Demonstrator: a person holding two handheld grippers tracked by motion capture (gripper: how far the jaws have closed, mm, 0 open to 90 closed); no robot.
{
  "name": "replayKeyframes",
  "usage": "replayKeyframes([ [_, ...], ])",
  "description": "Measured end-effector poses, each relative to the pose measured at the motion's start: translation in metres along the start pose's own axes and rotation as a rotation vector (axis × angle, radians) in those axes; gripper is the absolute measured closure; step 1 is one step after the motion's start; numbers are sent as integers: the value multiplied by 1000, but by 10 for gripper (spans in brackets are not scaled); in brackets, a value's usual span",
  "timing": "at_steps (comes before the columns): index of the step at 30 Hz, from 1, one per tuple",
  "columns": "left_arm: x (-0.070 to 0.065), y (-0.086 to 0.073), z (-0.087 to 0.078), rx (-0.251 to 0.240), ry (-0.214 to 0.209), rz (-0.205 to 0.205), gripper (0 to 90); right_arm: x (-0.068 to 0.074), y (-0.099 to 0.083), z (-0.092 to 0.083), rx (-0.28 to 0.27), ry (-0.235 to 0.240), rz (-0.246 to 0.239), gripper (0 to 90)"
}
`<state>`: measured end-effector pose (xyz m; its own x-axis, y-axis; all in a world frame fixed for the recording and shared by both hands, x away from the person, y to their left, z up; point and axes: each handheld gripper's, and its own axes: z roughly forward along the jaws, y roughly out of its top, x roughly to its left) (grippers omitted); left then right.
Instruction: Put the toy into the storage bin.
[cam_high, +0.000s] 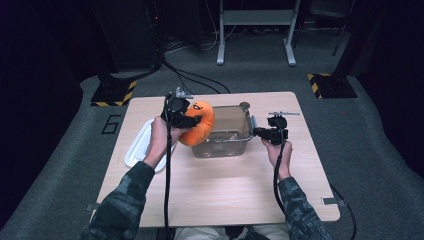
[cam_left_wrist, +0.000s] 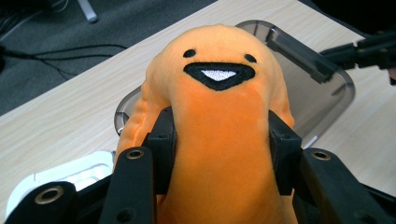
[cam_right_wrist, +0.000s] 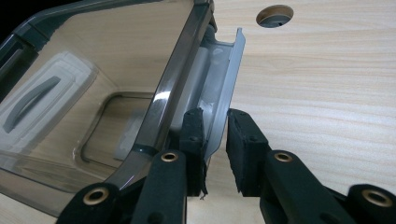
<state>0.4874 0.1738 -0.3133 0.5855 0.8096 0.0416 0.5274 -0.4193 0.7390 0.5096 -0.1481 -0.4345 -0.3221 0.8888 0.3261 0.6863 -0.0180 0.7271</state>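
An orange plush toy (cam_high: 201, 126) with a stitched smiling face (cam_left_wrist: 219, 74) hangs at the left rim of a clear plastic bin (cam_high: 225, 146). My left gripper (cam_high: 187, 120) is shut on the toy's body, and its pads (cam_left_wrist: 163, 140) press into both sides of the plush. In the left gripper view the bin (cam_left_wrist: 336, 88) lies behind the toy. At the bin's right end, my right gripper (cam_high: 258, 132) is shut on the grey side handle (cam_right_wrist: 229, 79). That handle runs between its two pads (cam_right_wrist: 194, 128). The bin (cam_right_wrist: 170, 88) has nothing inside.
A white lid (cam_high: 136, 149) lies flat on the wooden table (cam_high: 215, 195), left of the bin and under my left forearm. A round cable hole (cam_high: 244, 105) sits in the table just behind the bin. Cables and a metal frame stand on the floor beyond the table.
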Motion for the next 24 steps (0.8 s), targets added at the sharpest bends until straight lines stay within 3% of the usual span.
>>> replayKeyframes([
  [7,5,10,19,14,10,-47,555,0,0,0,0,1,-3,766],
  [19,9,19,52,34,17,-180,554,2,-1,-1,-2,-12,-4,770],
  [24,6,18,61,49,60,-183,555,6,-5,-2,-15,-36,-9,769],
])
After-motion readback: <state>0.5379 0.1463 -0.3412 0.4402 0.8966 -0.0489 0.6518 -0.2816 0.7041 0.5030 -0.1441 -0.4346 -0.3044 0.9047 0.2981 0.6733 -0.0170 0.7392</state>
